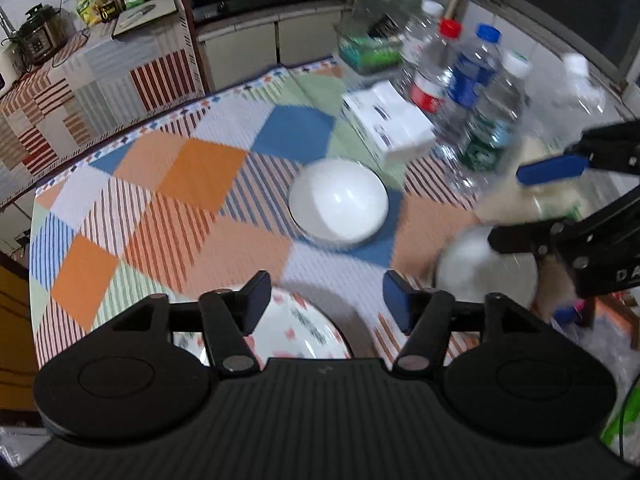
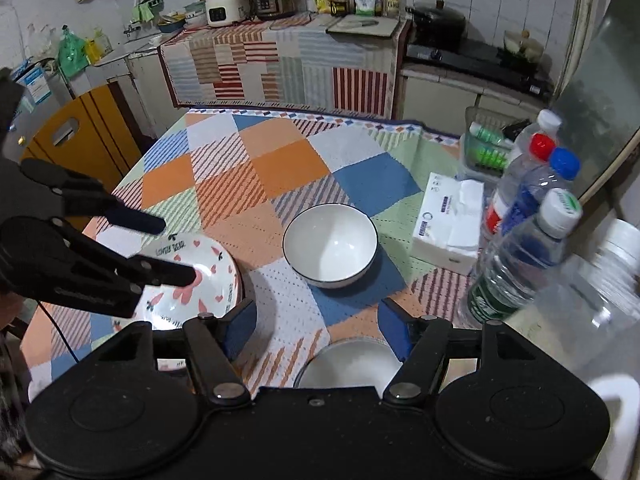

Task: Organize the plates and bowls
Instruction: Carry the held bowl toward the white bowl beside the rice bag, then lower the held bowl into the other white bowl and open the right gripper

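A white bowl with a dark rim (image 2: 330, 245) stands upright on the patchwork tablecloth (image 2: 256, 168); it also shows in the left wrist view (image 1: 338, 206). A stack of patterned plates with pink hearts (image 2: 188, 284) sits at the near left, just under my left gripper (image 1: 324, 300), which is open and empty. A second white bowl (image 2: 352, 366) sits by the near edge, under my right gripper (image 2: 316, 330), which is open and empty. This bowl appears in the left wrist view (image 1: 476, 268) too.
A white tissue box (image 2: 448, 224) lies right of the bowl. Several plastic water bottles (image 2: 520, 240) stand at the table's right. A clear container with green items (image 2: 484, 152) sits behind them. A yellow chair (image 2: 80, 136) is at the table's left.
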